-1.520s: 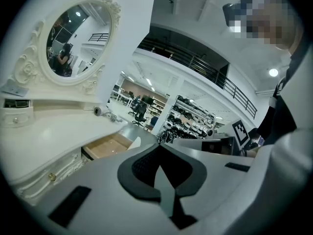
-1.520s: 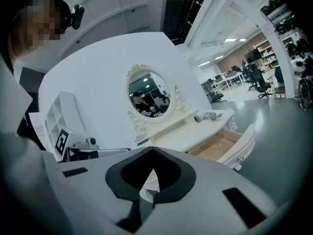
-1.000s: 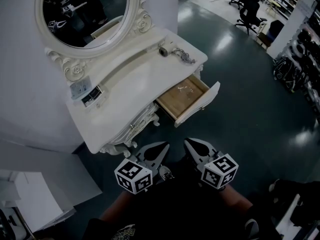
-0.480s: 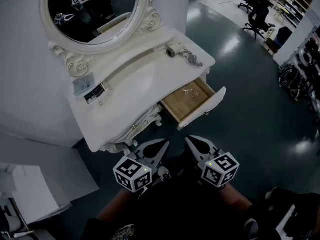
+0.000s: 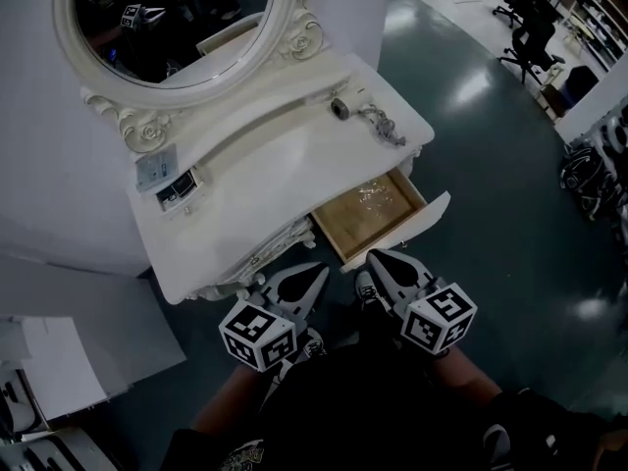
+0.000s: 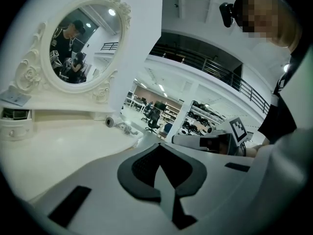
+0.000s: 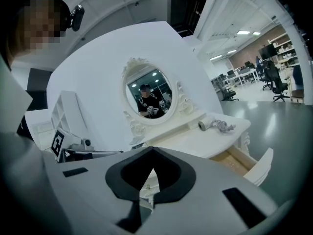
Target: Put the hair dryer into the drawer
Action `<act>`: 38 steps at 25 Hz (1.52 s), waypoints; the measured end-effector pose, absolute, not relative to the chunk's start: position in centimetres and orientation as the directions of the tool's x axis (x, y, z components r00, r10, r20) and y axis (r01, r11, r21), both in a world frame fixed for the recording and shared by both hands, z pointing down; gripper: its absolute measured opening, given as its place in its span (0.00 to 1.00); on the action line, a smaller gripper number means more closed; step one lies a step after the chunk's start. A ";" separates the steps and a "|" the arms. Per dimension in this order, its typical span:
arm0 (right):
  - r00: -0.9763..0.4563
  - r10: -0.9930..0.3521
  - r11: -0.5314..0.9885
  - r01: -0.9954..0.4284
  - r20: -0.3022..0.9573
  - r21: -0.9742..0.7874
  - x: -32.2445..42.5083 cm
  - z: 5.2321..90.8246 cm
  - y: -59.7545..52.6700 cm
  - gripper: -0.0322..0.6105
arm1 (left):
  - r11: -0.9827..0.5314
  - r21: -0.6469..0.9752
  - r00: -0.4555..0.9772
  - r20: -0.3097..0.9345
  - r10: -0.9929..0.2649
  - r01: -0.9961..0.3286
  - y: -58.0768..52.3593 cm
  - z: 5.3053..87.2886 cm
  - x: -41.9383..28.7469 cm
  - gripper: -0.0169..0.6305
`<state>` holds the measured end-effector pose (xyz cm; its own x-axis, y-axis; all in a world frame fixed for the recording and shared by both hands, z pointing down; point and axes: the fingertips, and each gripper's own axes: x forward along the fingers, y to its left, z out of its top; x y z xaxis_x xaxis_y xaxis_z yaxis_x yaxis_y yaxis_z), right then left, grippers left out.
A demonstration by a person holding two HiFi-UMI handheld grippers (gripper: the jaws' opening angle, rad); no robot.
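Head view: the hair dryer (image 5: 340, 108) lies flat at the back right corner of the white desk (image 5: 245, 180). Its round mouth faces the desk's middle and its grey cord (image 5: 381, 126) trails off toward the right edge. Its long axis runs from upper left to lower right. Below that corner the drawer (image 5: 378, 209) stands pulled out, with a wooden floor. The left tongs (image 5: 314, 273) and right tongs (image 5: 379, 261) hang side by side just before the desk's front edge, well apart from the dryer. An oval mirror (image 5: 167, 18) backs the desk. The floor (image 5: 491, 194) is dark and glossy, with office chairs (image 5: 535, 37) beyond.

Left gripper view: the left tongs (image 6: 160, 151) are pressed together on nothing. Only here does the dryer's (image 6: 110, 122) open mouth face the camera.

Right gripper view: the right tongs (image 7: 152, 152) are likewise together, empty. This view alone shows dryer (image 7: 208, 125) and drawer (image 7: 239, 161) from the front.
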<state>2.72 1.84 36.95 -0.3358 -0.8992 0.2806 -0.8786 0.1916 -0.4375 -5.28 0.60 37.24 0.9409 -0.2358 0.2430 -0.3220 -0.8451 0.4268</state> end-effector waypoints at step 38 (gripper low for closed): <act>-0.406 -0.743 0.286 -0.911 0.533 -0.296 27.3 46.6 -26.5 0.34 | -0.704 0.473 0.845 0.371 -0.386 -0.529 -14.3 42.9 12.3 0.03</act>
